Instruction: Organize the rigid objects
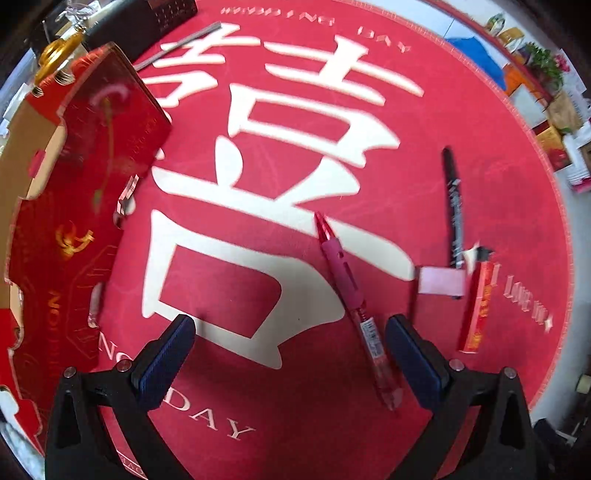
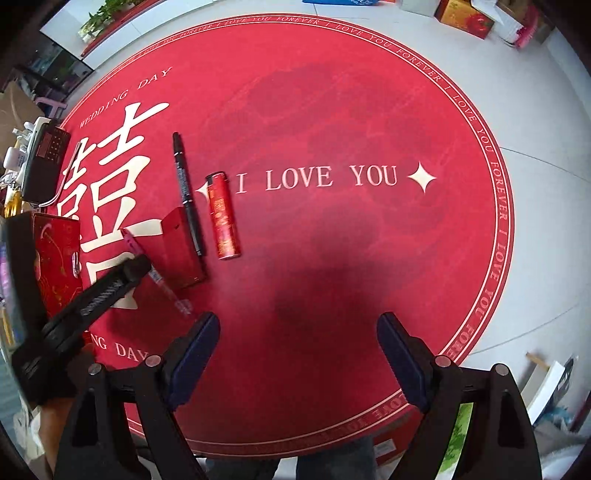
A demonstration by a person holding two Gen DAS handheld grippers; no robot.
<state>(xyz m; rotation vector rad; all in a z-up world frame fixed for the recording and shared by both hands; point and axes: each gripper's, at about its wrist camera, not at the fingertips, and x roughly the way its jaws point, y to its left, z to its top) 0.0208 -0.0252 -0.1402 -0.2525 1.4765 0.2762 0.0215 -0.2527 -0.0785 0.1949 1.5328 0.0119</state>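
My left gripper point(image 1: 291, 354) points down over the red round mat point(image 1: 295, 166), jaws open. A red pen point(image 1: 347, 306) lies on the mat between its fingers, close to the right one, and no pad touches it. Further right lie a black pen point(image 1: 454, 210), a small red card point(image 1: 439, 280) and a red lighter point(image 1: 478, 306). My right gripper point(image 2: 299, 354) hangs open over bare mat with nothing between its fingers. In the right wrist view the black pen point(image 2: 188, 195), lighter point(image 2: 223, 218) and card point(image 2: 177, 247) lie to its upper left. There a left finger point(image 2: 110, 288) partly hides the red pen point(image 2: 166, 291).
A red notched box point(image 1: 85, 206) stands at the mat's left edge, with a gold object point(image 1: 55, 51) and a black calculator point(image 2: 46, 162) beyond it. Cartons point(image 2: 465, 14) and clutter ring the mat on the grey floor point(image 2: 535, 110). A dark shadow falls on the mat's middle.
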